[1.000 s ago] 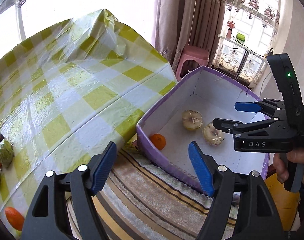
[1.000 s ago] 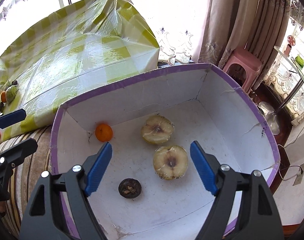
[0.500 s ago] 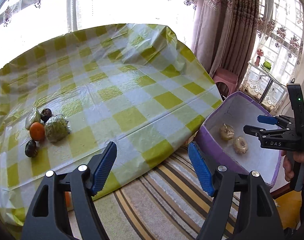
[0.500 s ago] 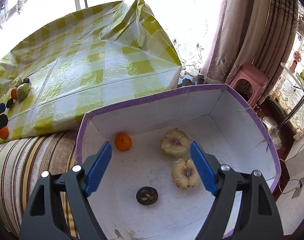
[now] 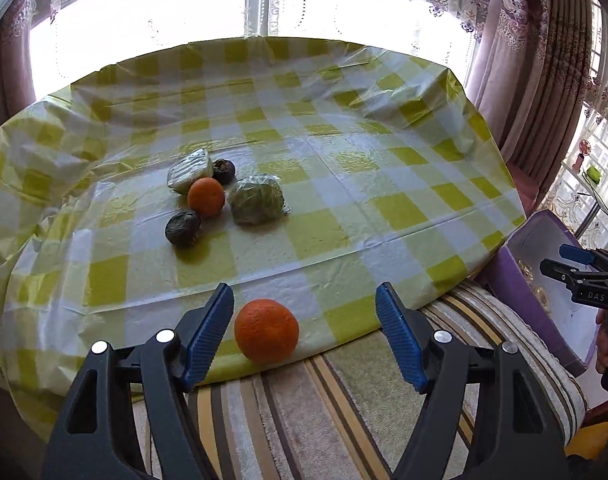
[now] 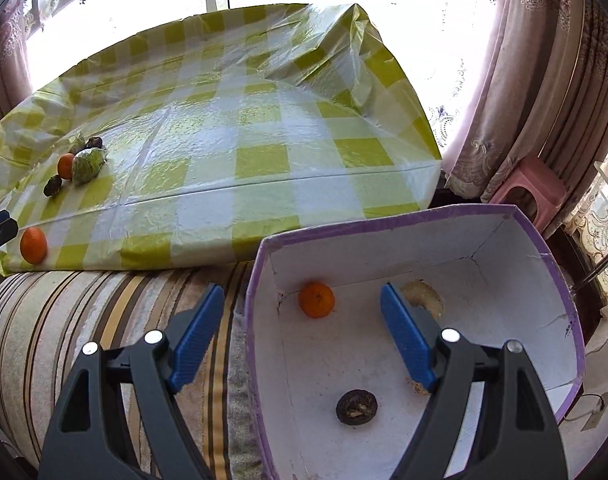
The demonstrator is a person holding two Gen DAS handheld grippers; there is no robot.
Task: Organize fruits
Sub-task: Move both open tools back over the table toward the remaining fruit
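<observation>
At the cloth's near edge an orange (image 5: 266, 330) lies between the left gripper's (image 5: 304, 332) wide-open, empty fingers, untouched; probably light, firm and apt to roll, it wants pinching across its middle, while the right gripper (image 6: 300, 332) hangs open and empty by the box (image 6: 543, 248).

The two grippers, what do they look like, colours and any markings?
Both are matching black plastic clamp-style tools. The left gripper has ribbed blue pads and silver rivets on its arms; so does the right gripper. Seen from the left wrist view, the right one carries white "DAS" lettering on its side. No cables or sleeves show.
</observation>
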